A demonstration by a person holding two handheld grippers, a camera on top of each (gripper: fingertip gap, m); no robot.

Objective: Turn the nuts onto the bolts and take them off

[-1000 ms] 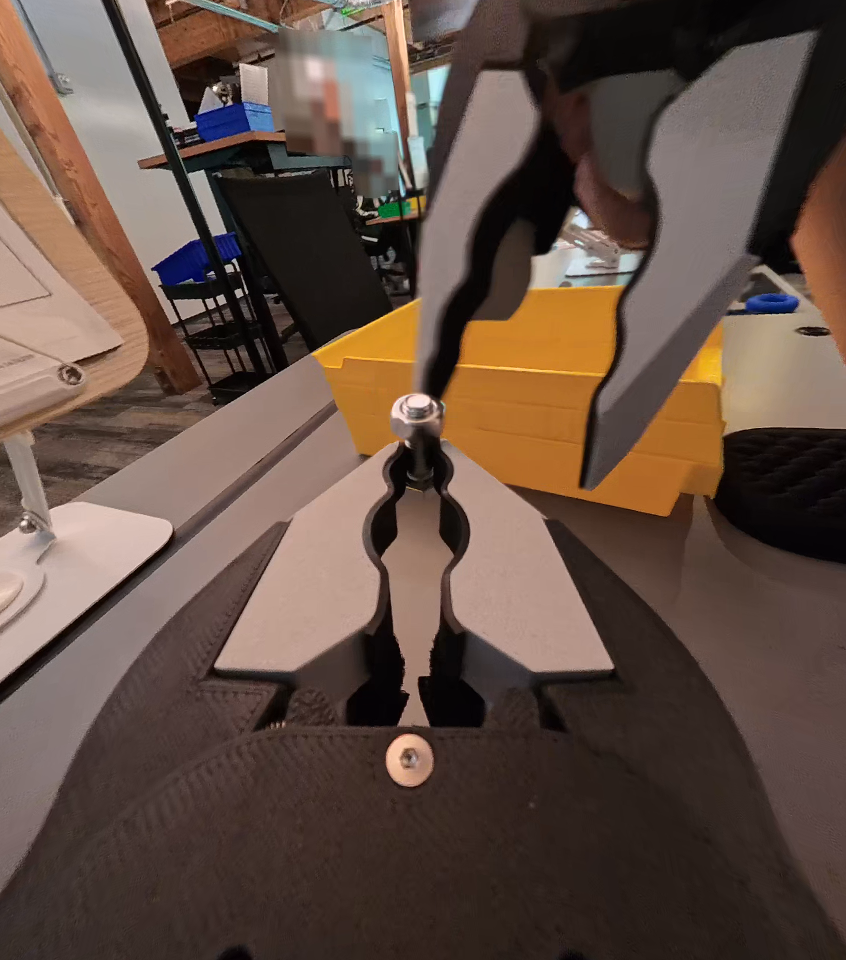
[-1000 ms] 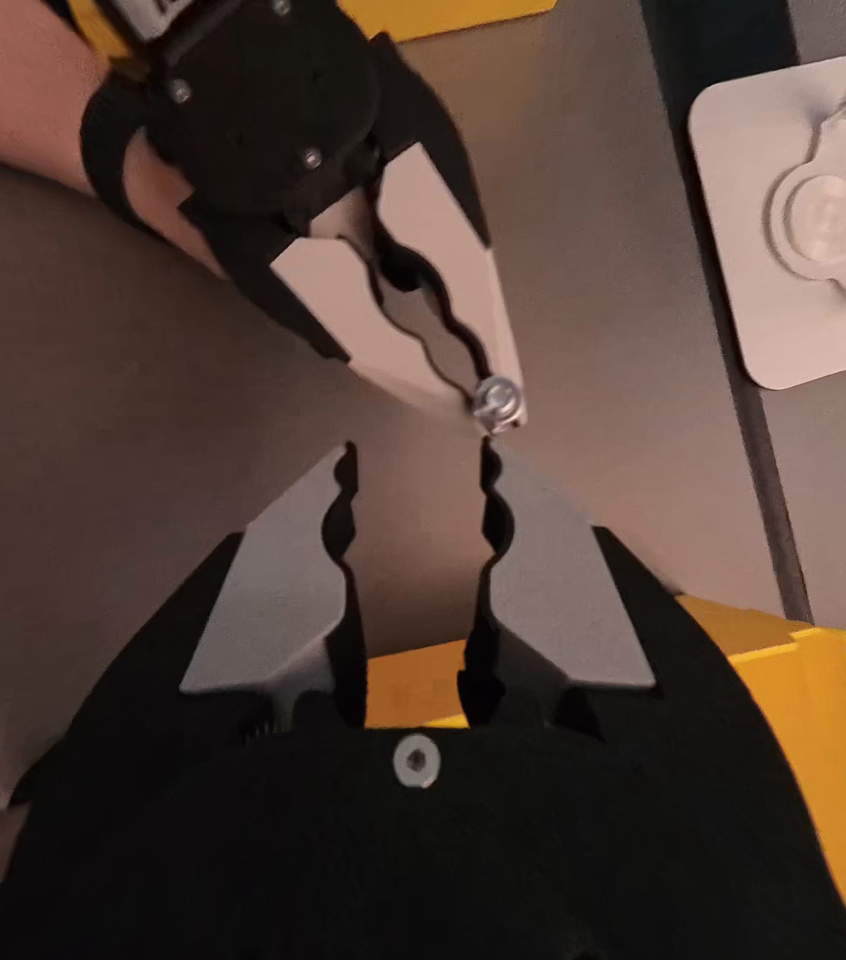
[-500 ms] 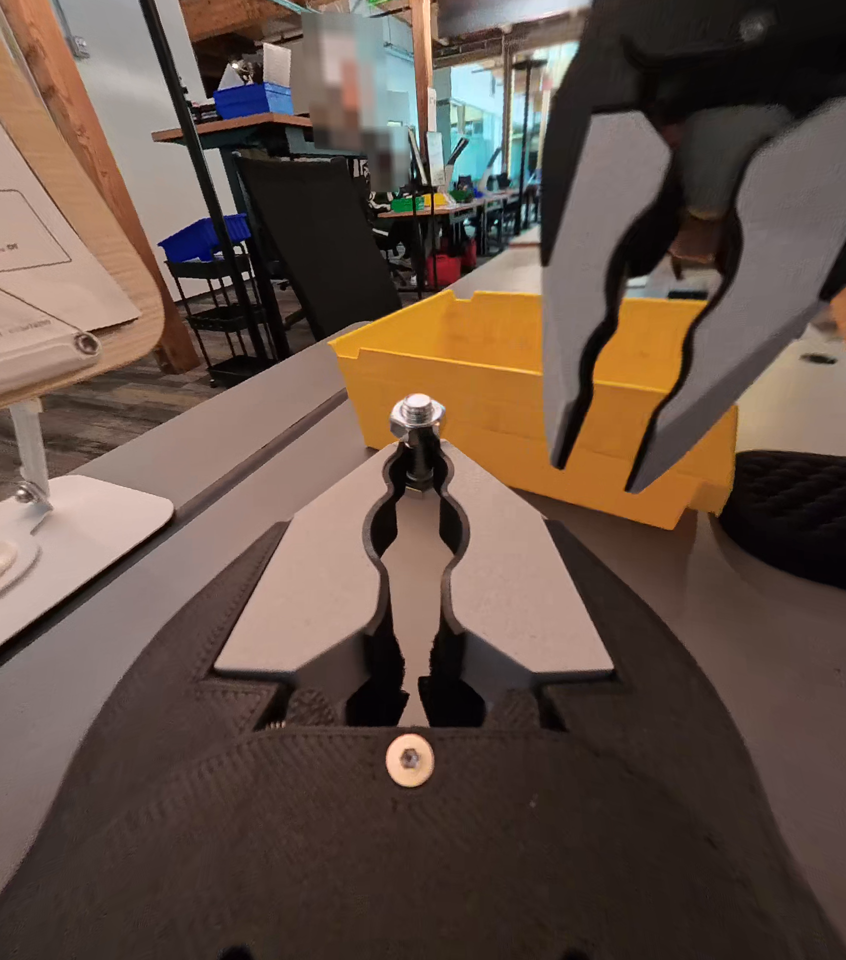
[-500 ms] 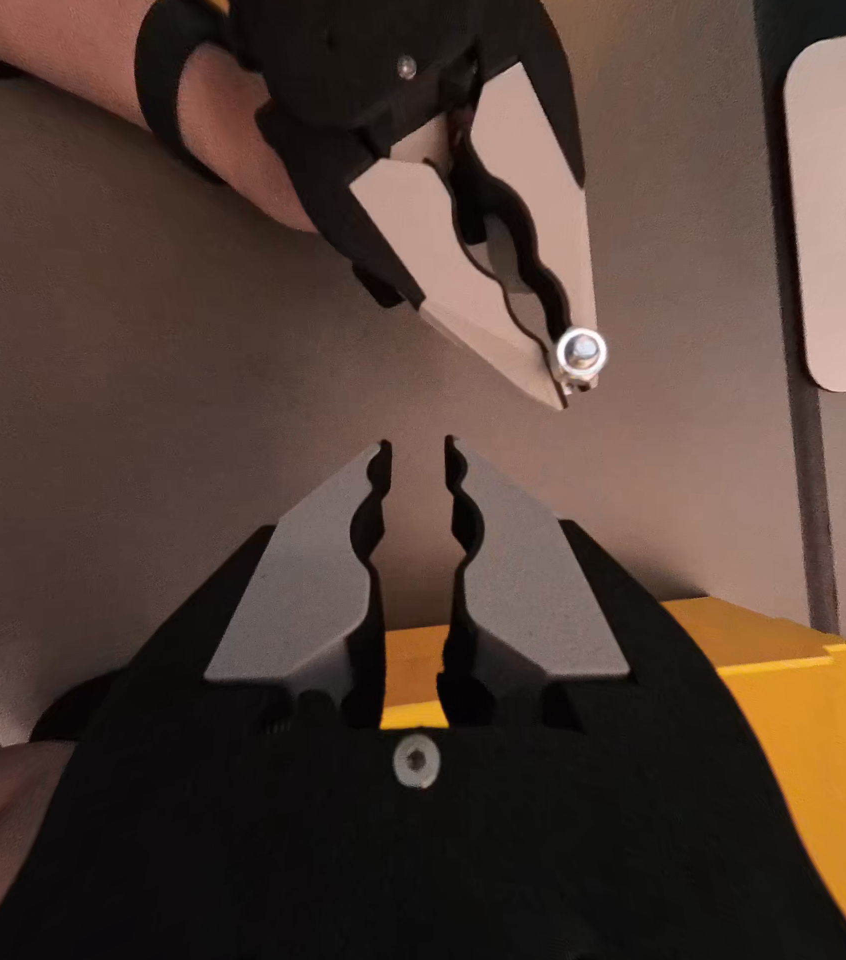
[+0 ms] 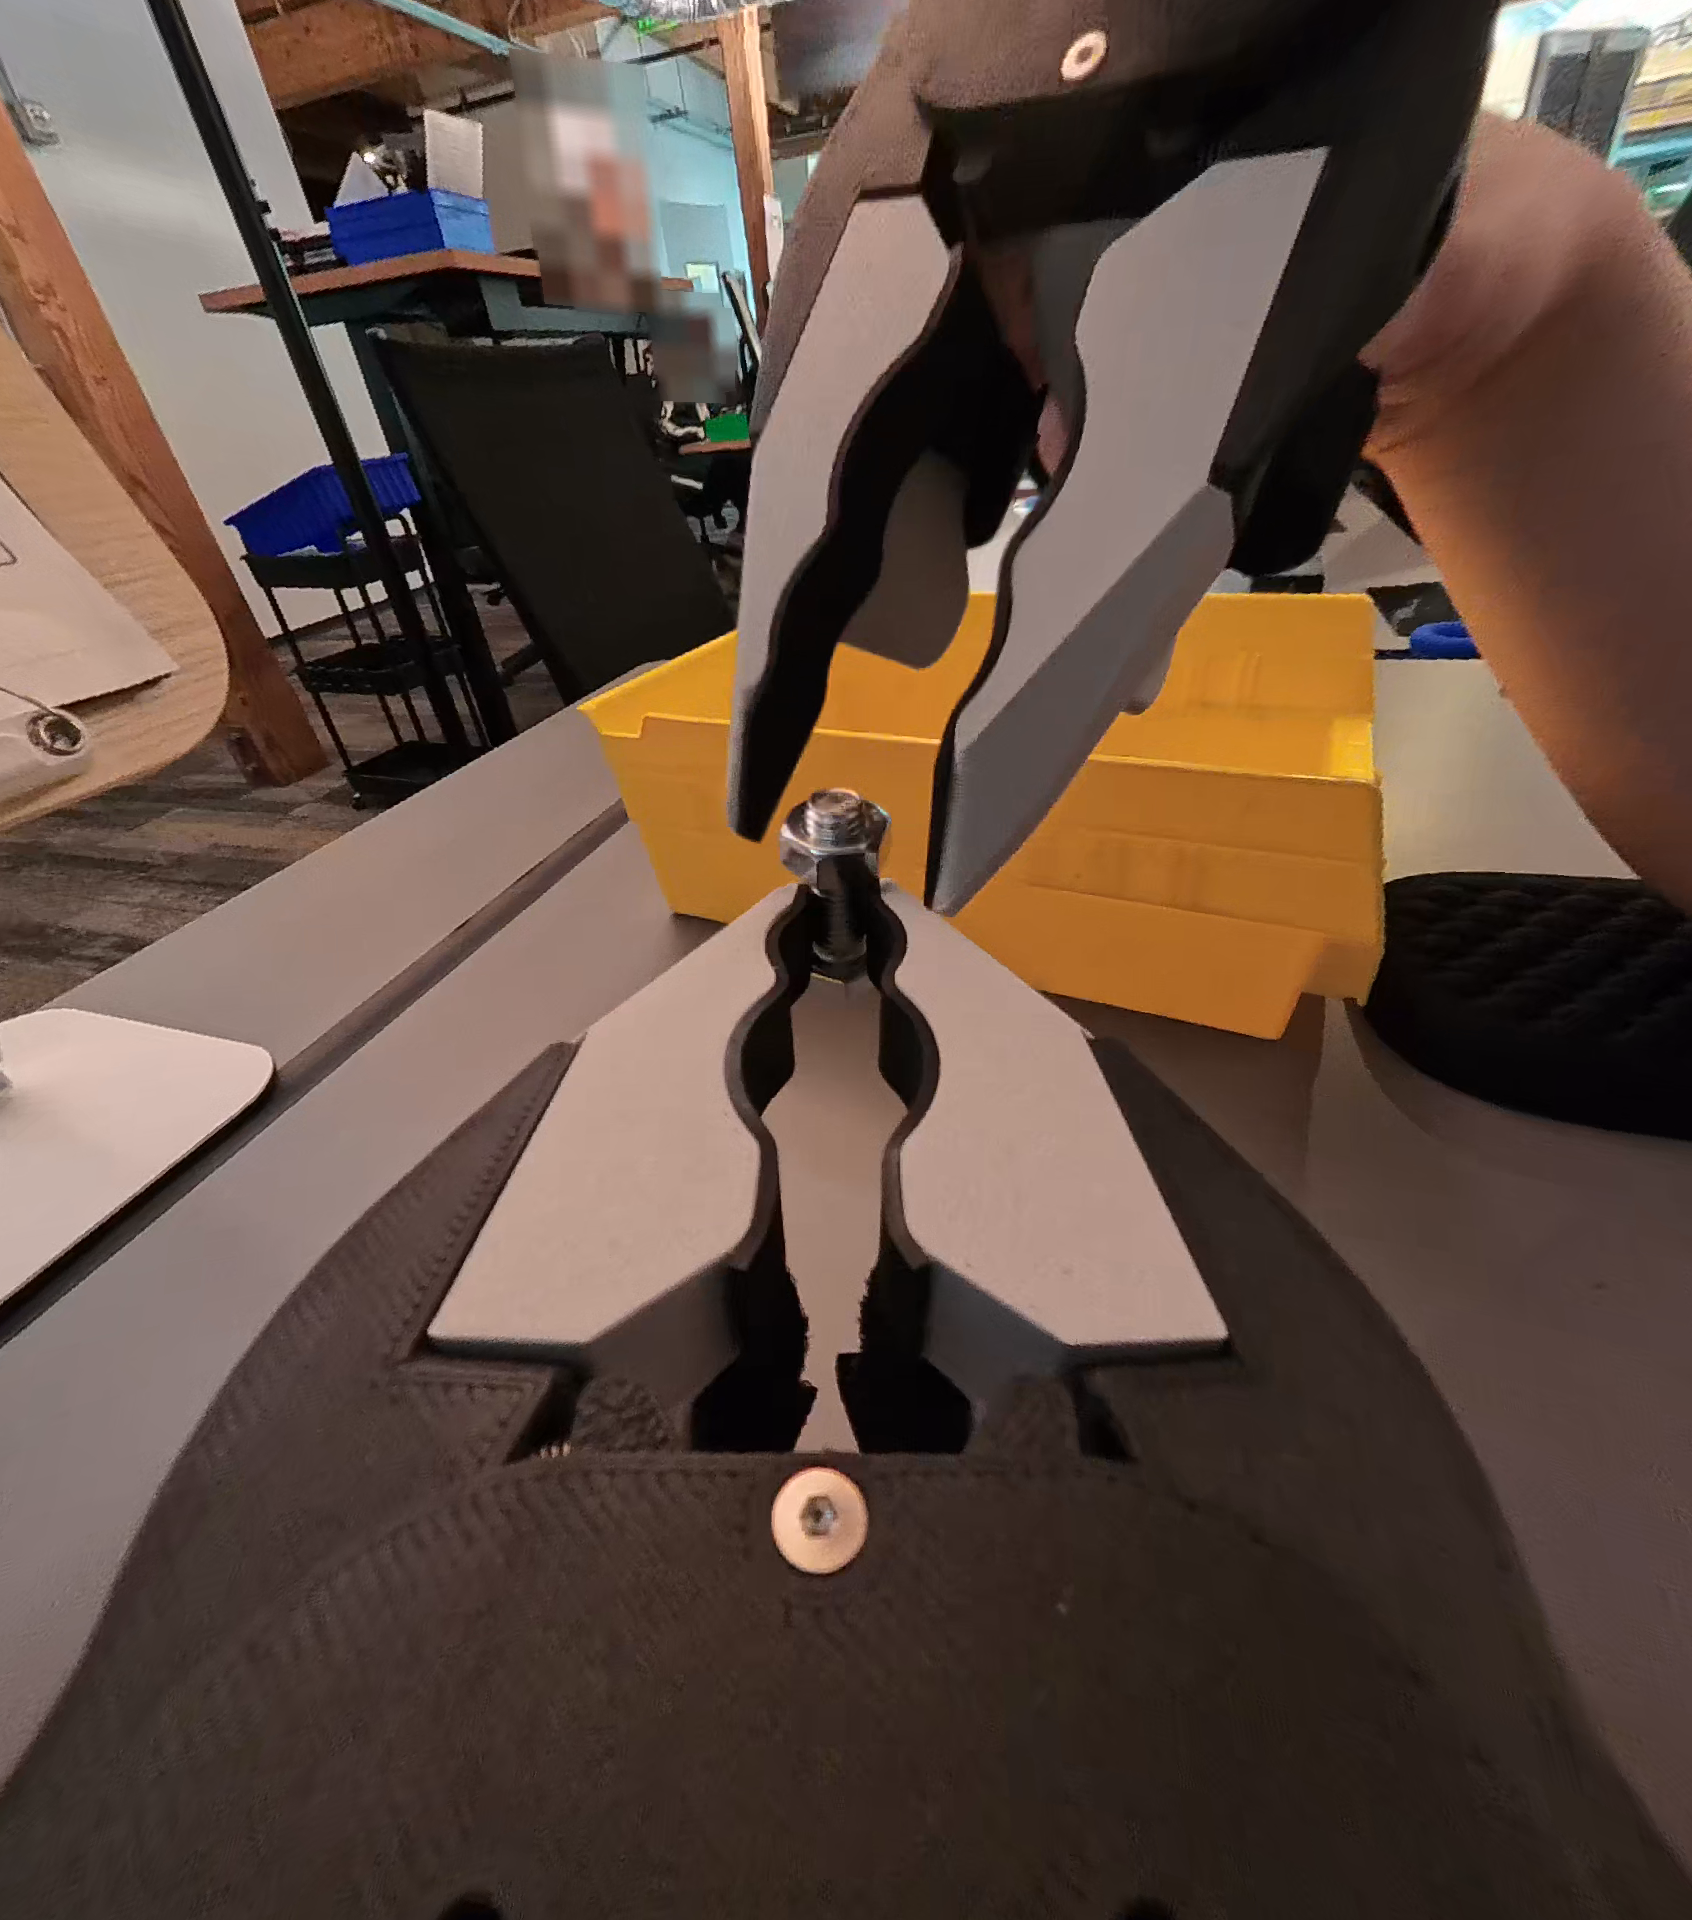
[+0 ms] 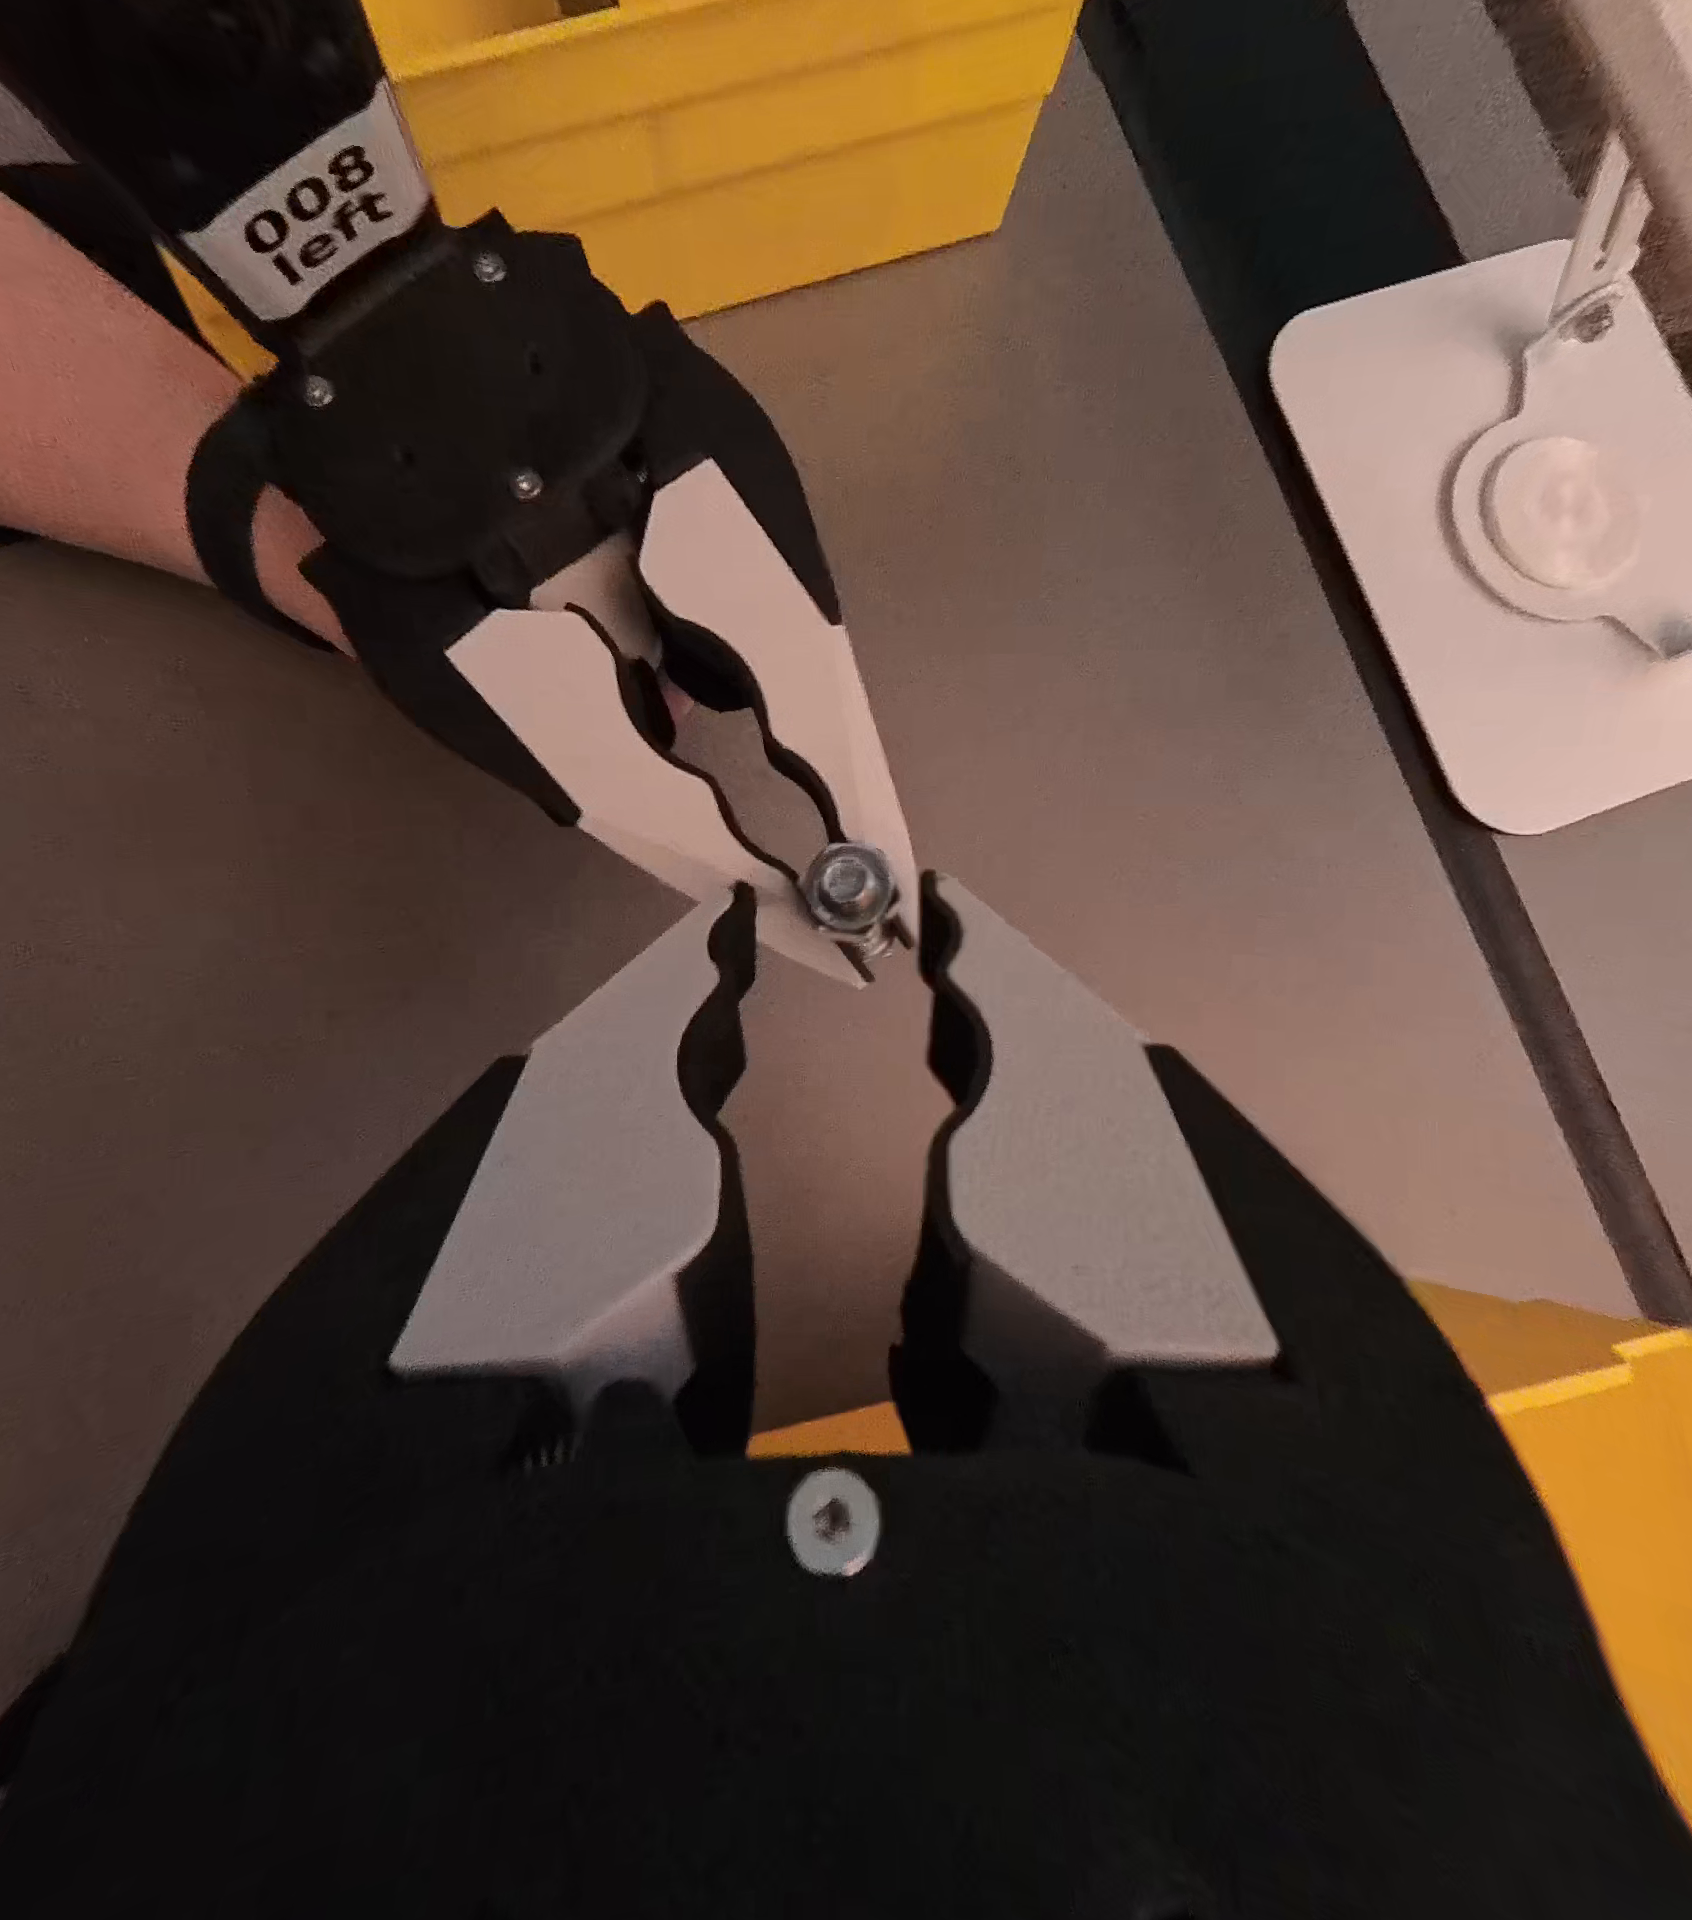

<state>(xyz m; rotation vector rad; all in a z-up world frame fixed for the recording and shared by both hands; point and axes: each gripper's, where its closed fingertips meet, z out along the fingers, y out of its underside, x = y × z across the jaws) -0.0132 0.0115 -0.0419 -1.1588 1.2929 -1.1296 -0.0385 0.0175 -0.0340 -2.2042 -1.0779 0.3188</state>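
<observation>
- Nearest in the left wrist view: left gripper (image 5: 837, 914), jaws pinched tight on the threaded shank of an upright bolt (image 5: 834, 925) at the very fingertips.
- Just above those tips: a silver hex nut (image 5: 833, 831) threaded near the top of the bolt, with the bolt end showing through it.
- Straddling the nut from above: right gripper (image 5: 840, 862), pointing steeply down, jaws spread apart, one fingertip just left of the nut and the other just right of it; contact with the nut cannot be told.
- Same meeting seen from the right wrist view: right gripper (image 6: 829, 904) with fingers parted either side of the nut (image 6: 847, 885), and the left gripper (image 6: 868, 935) reaching in from the upper left, clamped on the bolt (image 6: 873, 940) below the nut.
- Behind the left gripper in that view: a hand (image 6: 21, 416) through a black strap, and a white label on the gripper body.
- Beneath everything: a grey table (image 5: 1548, 1299), with neither nut nor bolt resting on it.
- Beyond the grippers: a yellow bin (image 5: 1185, 821) on the table, and to its right a black textured mat (image 5: 1590, 997).
- Left edge of the table: a white stand base (image 5: 94, 1122) carrying a tilted wooden board with a paper sheet (image 5: 0, 623).
- Farther off: a black chair (image 5: 551, 499), blue bins (image 5: 322, 509) on a rack, wooden posts and desks.
</observation>
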